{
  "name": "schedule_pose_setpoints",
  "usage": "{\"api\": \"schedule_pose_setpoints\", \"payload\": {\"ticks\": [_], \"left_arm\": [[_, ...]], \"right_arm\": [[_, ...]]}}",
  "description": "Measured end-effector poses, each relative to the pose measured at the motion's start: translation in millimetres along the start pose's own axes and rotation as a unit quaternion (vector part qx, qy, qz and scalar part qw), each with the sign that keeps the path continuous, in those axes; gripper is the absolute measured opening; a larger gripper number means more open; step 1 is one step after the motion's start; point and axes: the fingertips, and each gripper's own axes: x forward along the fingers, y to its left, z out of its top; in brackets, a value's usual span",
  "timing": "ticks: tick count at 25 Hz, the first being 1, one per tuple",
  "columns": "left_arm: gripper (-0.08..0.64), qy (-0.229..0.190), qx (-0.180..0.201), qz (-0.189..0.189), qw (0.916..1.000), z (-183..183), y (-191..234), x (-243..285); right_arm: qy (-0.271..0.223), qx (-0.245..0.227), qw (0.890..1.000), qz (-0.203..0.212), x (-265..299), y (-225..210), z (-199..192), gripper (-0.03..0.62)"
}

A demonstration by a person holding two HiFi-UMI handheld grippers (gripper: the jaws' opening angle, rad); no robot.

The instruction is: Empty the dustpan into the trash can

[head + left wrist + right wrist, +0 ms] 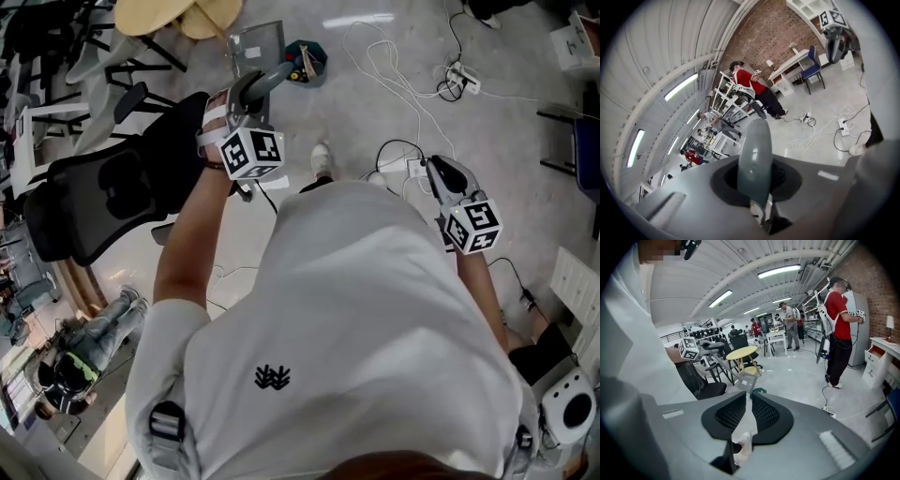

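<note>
- My left gripper [247, 96] is squeezed tight on the dustpan [258, 45] handle; the pan is up near the trash can [307, 62];
- My right gripper [441, 173] holds nothing; its jaws are almost together.

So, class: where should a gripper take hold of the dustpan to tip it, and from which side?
By its long handle, from the end away from the pan. It is a narrow rounded bar that fits between jaws, and this leaves the flat pan free to tilt. The left gripper is shut on it there.
</note>
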Motion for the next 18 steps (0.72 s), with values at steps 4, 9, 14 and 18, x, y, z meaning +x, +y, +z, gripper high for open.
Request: {"api": "schedule_pose_setpoints", "payload": {"ticks": [4,9,14,18], "left_arm": [[0.097,0.023,-0.058,0.011,0.998,-4.9,5.0,-22.0],[0.097,0.054,-0.129,0.026,0.9898,-2.3,2.5,-55.3],[0.095,0.074,-0.2,0.043,0.976,-11.3,-8.1,-87.9],[0.095,0.091,-0.277,0.056,0.9549,-15.7,-19.9,-112.3]], "right_arm": [[0.001,-0.014,1.0,0.022,0.1,1.3,-1.0,0.041],[0.008,-0.033,0.998,0.055,-0.9,-1.6,-4.5,0.041],[0.012,-0.053,0.995,0.083,-7.2,-3.3,-7.1,0.04],[0.018,-0.067,0.992,0.107,-11.5,-5.1,-13.2,0.037]]}}
